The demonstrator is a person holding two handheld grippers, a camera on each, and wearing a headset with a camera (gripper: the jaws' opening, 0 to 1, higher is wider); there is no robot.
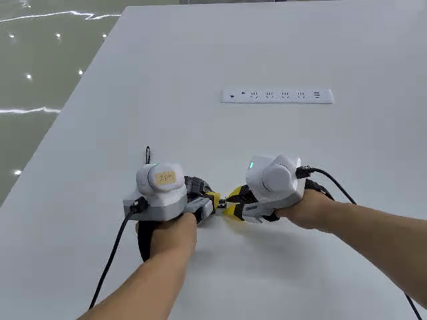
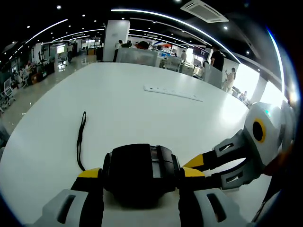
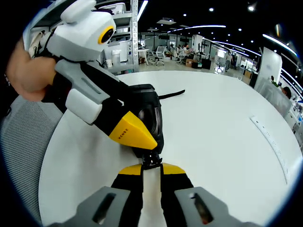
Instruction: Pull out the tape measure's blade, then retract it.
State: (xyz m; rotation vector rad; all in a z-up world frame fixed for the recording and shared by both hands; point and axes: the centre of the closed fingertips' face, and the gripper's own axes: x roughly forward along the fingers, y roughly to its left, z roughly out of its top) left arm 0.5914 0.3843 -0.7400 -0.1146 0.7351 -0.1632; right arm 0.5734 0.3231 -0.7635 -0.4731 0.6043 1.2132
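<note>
left gripper clamps the tape measure; right gripper pinches its blade tip closed.

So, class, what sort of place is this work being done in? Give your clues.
Probably an open-plan office or lab: a big white table with a power strip, office chairs in the background, and long ceiling strip lights.

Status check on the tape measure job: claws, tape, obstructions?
Left claw shut on tape measure. Right claw shut on blade tip at the case mouth, blade barely out. Power strip sits far back, not in the way.
</note>
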